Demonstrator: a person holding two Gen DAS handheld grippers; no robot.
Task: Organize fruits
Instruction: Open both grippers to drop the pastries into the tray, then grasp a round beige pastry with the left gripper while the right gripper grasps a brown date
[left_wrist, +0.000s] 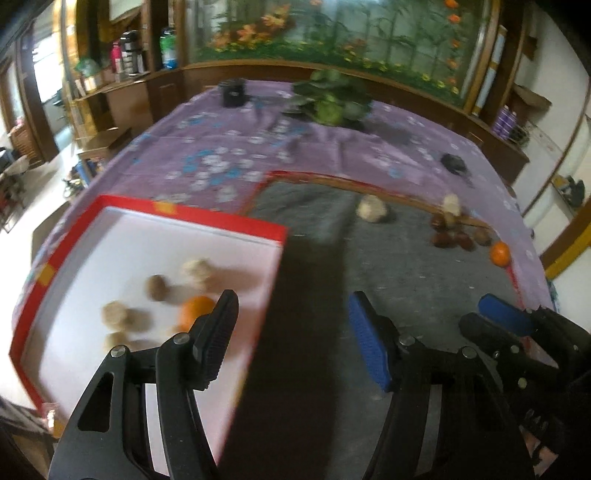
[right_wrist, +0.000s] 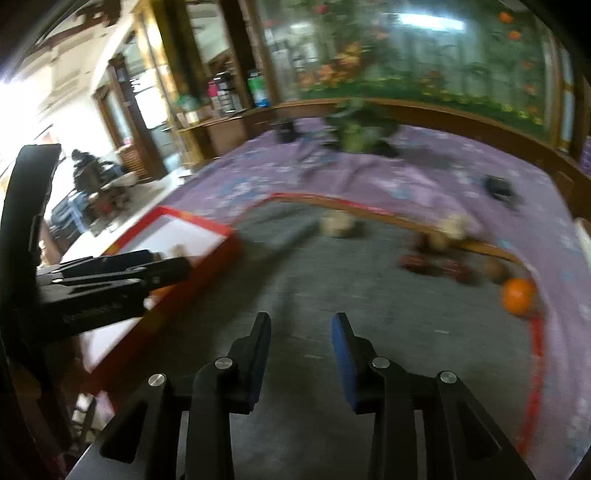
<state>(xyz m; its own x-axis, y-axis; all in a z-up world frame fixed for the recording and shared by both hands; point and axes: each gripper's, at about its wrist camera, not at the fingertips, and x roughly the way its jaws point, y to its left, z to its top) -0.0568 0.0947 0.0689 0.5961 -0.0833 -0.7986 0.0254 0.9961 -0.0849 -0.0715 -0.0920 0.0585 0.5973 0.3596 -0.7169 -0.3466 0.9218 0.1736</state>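
Surface: grey mat (right_wrist: 332, 295) on purple cloth.
Right gripper (right_wrist: 301, 356): jaws apart, empty.
Orange (right_wrist: 517, 295): ahead-right of those jaws, nearer them.
Left gripper (left_wrist: 291, 339): jaws wide, empty.

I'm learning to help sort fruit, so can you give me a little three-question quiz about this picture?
1. True or false: an orange is already in the red box.
2. Where is the other orange? A) on the grey mat's right edge B) inside the red box C) between the right tongs
3. Fill in: both the left tongs and right tongs are open and hold ____.

Key: 1 true; 2 A; 3 nothing
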